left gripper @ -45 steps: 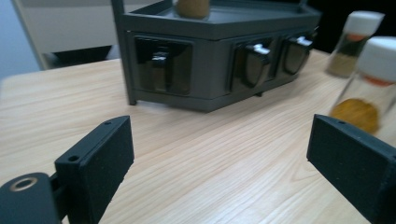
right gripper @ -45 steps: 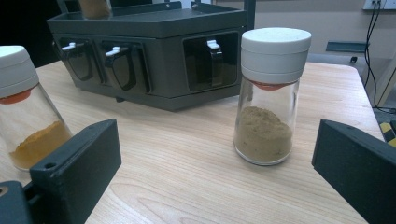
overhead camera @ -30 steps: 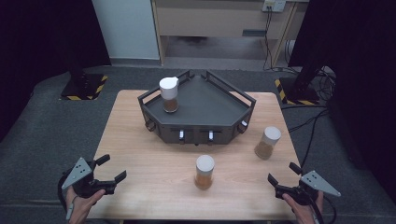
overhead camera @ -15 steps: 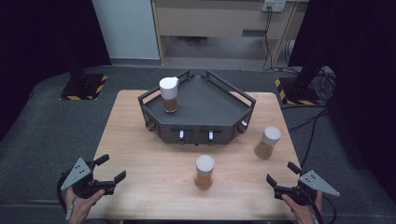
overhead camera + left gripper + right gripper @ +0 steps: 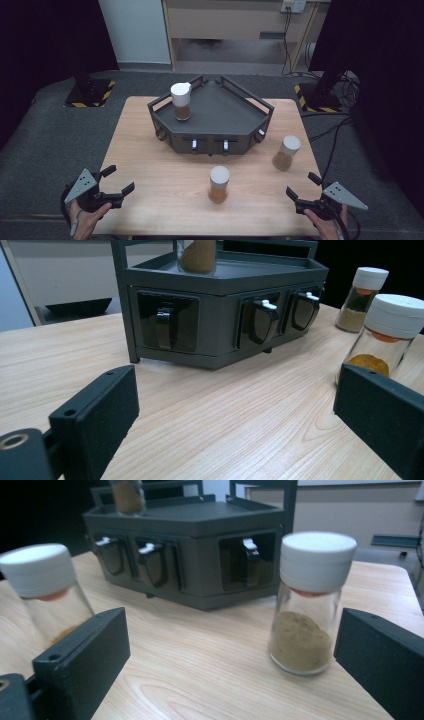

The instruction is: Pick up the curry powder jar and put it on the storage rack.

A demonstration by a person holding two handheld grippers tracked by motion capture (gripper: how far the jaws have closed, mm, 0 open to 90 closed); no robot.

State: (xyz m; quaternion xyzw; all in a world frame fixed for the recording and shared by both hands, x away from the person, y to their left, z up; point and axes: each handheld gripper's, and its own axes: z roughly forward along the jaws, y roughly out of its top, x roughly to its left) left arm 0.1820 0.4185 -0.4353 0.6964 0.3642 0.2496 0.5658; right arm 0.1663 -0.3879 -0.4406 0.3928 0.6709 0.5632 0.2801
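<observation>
A dark grey rack point(image 5: 240, 117) stands at the back middle of the wooden table point(image 5: 150, 165). One white-capped spice jar point(image 5: 181, 101) stands on the rack's left part. A second jar point(image 5: 219, 184) with orange powder stands in front of the rack, and a third point(image 5: 286, 153) stands to the right. My left gripper point(image 5: 121, 178) is at the front left corner, open; its jaws have just been opening a little, with nothing between them. My right gripper point(image 5: 301, 183) is at the front right, open, and the third jar point(image 5: 307, 605) stands ahead of its jaws, untouched.
In the left gripper view the rack's front point(image 5: 220, 300) shows small drawers with handles, with two jars point(image 5: 385, 335) to its right. Dark grey floor surrounds the table. A black stand base with yellow stripes point(image 5: 90, 92) sits at the back left, and cables point(image 5: 330, 132) lie at the right.
The right gripper has edged slightly forward and leftward. The jars, the rack and the left hand have stayed where they were.
</observation>
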